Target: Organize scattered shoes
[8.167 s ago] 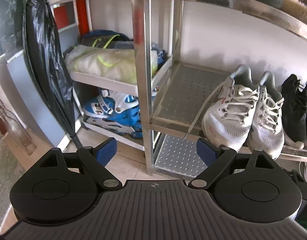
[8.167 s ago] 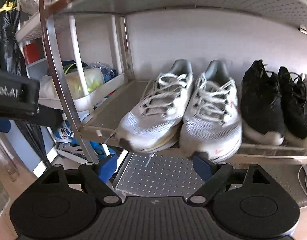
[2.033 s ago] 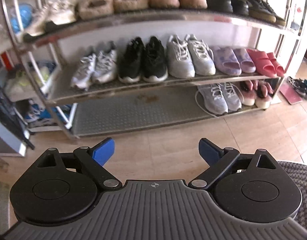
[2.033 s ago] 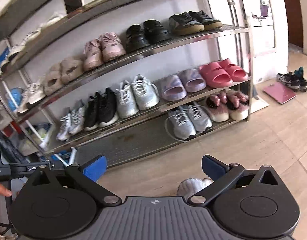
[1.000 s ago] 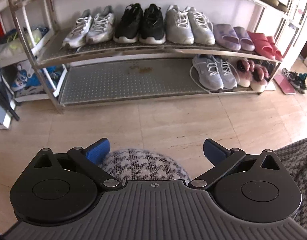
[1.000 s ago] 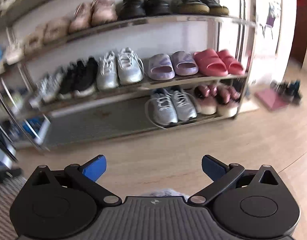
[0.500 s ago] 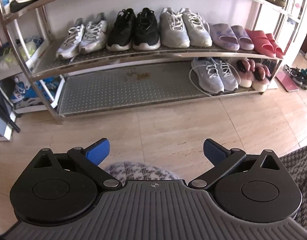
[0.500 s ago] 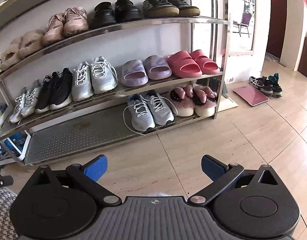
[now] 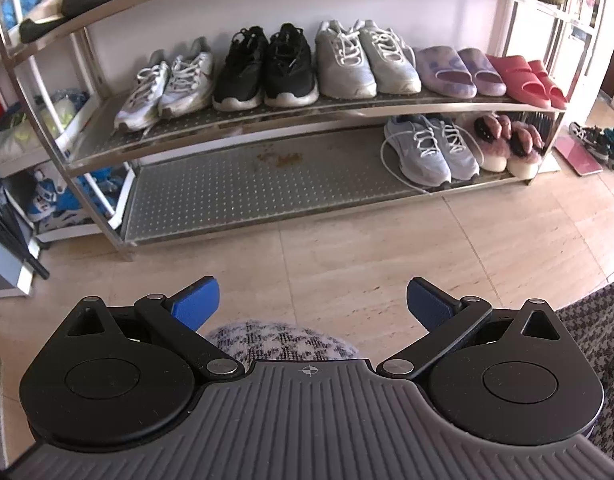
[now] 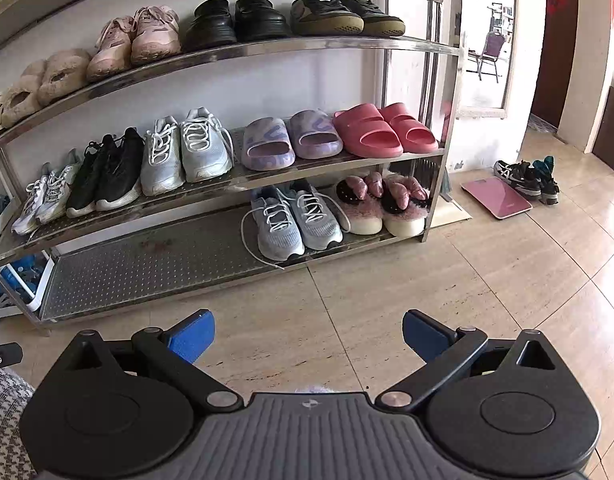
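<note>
A steel shoe rack (image 9: 235,120) (image 10: 267,46) holds rows of paired shoes. White sneakers (image 9: 167,80), black sneakers (image 9: 267,68), grey sneakers (image 9: 363,60), purple slides (image 9: 459,70) and red slides (image 9: 523,80) fill the middle shelf. Grey sneakers (image 10: 295,220) and pink slippers (image 10: 383,204) sit at the right of the bottom shelf. A dark pair (image 10: 527,176) lies on the floor right of the rack. My left gripper (image 9: 313,306) and right gripper (image 10: 309,338) are open and empty, well back from the rack.
A houndstooth-patterned thing (image 9: 283,340) shows just under the left gripper, with more of that pattern at the right edge (image 9: 587,320). A pink scale (image 10: 497,198) lies by the dark pair. A smaller side rack (image 9: 47,160) stands to the left. The floor is tan tile.
Both grippers have pulled far back from the rack, where they were close to the white sneakers. Over the last second the views shifted only slightly. The jaws have stayed open.
</note>
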`<state>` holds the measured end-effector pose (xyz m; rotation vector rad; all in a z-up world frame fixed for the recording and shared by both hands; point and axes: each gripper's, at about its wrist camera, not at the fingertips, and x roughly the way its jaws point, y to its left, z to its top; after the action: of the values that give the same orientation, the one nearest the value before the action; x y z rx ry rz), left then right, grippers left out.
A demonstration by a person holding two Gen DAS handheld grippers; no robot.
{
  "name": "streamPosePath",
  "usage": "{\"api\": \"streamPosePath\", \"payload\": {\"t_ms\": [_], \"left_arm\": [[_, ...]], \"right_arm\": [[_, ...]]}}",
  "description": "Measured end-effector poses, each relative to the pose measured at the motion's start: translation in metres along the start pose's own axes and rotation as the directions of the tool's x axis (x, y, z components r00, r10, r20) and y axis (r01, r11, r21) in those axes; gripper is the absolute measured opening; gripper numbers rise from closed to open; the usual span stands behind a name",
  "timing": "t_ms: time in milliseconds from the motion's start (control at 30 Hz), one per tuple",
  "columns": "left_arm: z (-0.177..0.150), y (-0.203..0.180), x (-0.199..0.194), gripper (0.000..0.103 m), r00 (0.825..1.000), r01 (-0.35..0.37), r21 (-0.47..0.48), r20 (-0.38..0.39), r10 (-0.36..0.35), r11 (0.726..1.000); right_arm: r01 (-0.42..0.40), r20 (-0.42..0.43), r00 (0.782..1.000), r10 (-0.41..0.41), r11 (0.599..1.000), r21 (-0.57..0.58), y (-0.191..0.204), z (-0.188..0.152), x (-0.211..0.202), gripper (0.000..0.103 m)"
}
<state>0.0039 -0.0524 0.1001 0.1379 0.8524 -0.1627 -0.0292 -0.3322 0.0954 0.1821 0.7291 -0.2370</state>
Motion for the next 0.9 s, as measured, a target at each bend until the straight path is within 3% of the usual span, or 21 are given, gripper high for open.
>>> {"api": "streamPosePath", "payload": {"t_ms": [900], "left_arm": [[0.0021,-0.0035,0.0013,0.102,1.000,0.016,0.022,-0.007,-0.016,1.000]], "right_arm": [[0.004,0.011,1.000,-0.005,1.000,0.004,0.0031,-0.0030,-0.0047,0.101]]}}
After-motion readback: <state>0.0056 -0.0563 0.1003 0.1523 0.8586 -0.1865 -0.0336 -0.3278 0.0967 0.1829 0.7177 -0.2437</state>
